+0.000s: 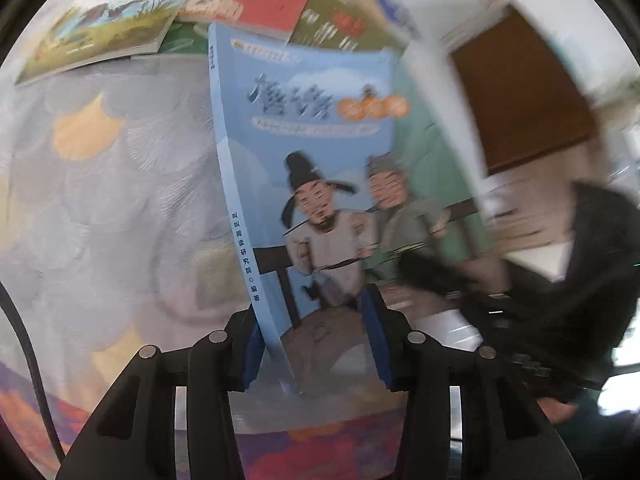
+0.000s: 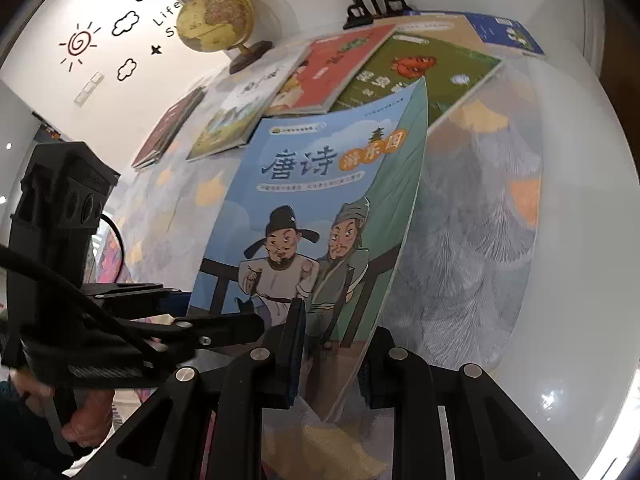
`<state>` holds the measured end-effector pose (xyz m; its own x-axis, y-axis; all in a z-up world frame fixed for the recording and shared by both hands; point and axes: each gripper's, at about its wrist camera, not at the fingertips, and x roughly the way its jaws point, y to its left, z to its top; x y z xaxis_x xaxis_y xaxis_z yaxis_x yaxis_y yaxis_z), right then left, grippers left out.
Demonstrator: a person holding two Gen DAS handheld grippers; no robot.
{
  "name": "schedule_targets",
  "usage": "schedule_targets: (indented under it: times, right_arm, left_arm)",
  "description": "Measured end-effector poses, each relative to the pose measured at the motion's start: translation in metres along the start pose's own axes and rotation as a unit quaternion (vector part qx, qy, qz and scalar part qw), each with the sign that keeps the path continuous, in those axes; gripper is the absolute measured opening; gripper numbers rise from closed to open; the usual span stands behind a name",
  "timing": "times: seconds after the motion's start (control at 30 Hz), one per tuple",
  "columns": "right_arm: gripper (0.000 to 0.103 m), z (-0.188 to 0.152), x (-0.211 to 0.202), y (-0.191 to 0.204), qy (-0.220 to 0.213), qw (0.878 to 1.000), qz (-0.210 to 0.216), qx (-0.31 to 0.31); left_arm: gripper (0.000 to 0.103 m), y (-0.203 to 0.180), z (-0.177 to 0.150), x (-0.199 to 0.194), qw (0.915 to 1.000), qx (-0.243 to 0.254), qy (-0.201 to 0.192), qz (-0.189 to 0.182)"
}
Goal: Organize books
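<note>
Currently, the scene reads as follows.
Blue book (image 2: 320, 216): raised on edge above the tablecloth (image 2: 472, 248), cover with two cartoon figures facing the cameras.
Right gripper (image 2: 330, 360): jaws nearly closed, clamped on the lower open edge of the blue book.
Left gripper (image 1: 316, 344): jaws partly open; the book's spine stands between them, against the left pad (image 1: 252, 352) and clear of the right pad.
Other books: red book (image 2: 336, 72), green book (image 2: 420, 76) and a pale book (image 2: 244, 112) lie overlapping behind.
Globe (image 2: 216, 20): stands at the far table edge.
</note>
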<state>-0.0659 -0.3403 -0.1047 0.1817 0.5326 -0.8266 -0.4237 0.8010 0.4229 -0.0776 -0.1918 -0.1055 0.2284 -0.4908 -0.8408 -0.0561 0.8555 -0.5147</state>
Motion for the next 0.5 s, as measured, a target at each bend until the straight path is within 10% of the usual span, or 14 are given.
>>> schedule_targets:
  times: [0.23,0.5]
  right_arm:
    - [0.023,0.013,-0.015,-0.013,-0.02,0.998,0.047,0.023]
    - [0.023,0.023,-0.034,0.031,-0.056,0.994,-0.022,-0.087]
  left_arm:
    - [0.041,-0.007,0.01,-0.032,0.9983,0.027,-0.047,-0.021]
    - [0.041,-0.006,0.024,-0.059,0.9959,0.049,-0.072,-0.025]
